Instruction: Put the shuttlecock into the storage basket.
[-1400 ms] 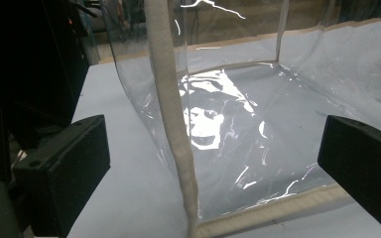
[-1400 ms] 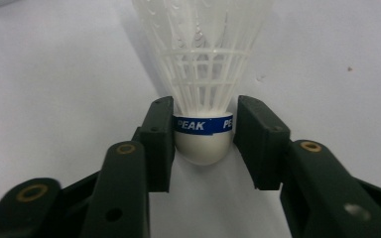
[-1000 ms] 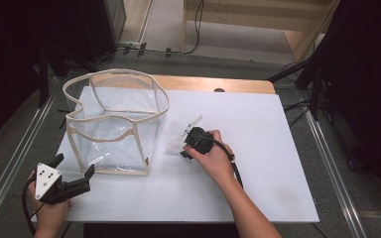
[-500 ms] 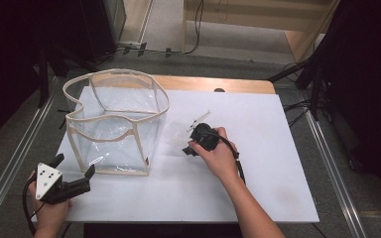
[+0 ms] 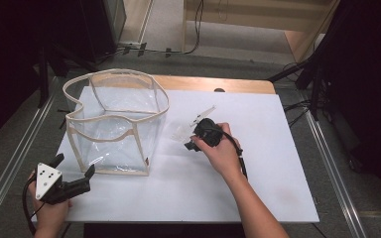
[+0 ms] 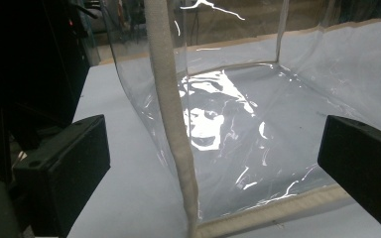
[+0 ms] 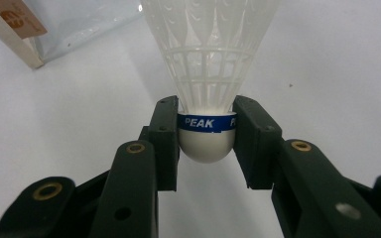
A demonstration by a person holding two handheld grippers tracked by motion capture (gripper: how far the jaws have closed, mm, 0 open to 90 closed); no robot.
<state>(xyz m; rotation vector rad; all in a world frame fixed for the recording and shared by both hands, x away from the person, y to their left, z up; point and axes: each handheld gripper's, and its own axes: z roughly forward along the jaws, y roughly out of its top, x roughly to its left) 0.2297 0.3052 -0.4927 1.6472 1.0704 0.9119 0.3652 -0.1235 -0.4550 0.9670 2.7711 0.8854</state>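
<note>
Shuttlecock sits firmly between the jaws of your right gripper, clamped at its white cork base and lifted just above the white table, near the clear bag. You are in the carrying step. Next, I judge, you bring it over the bag's rim and release. Your left gripper waits with jaws apart beside the bag's corner.

The shuttlecock band reads "PEAK" (white on blue).
</note>
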